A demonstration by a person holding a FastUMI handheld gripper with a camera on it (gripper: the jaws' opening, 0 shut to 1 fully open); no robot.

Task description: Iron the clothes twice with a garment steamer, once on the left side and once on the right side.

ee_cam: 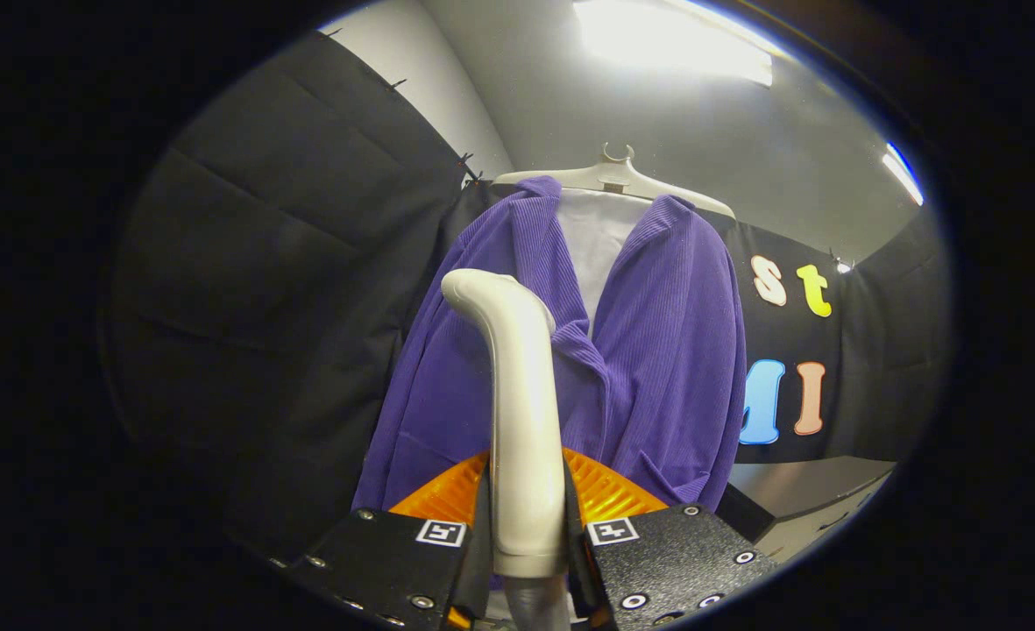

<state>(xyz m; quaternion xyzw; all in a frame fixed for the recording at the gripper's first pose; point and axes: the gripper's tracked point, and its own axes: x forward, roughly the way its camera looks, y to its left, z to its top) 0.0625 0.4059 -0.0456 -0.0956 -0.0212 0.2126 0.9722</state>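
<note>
Jaws pinching one steamer handle (524, 421) (gripper (526, 548)); one purple jacket (657, 350) | one hanger (613, 175)

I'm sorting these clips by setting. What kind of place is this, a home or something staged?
Probably a staged recording booth, not a home: black cloth walls pinned up, a ceiling strip light, and one purple garment on a hanger. The gripper is shut on a steamer handle.

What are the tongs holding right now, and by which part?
The tongs are shut on the steamer, gripping the lower end of its handle; its head points up toward the purple jacket.
</note>
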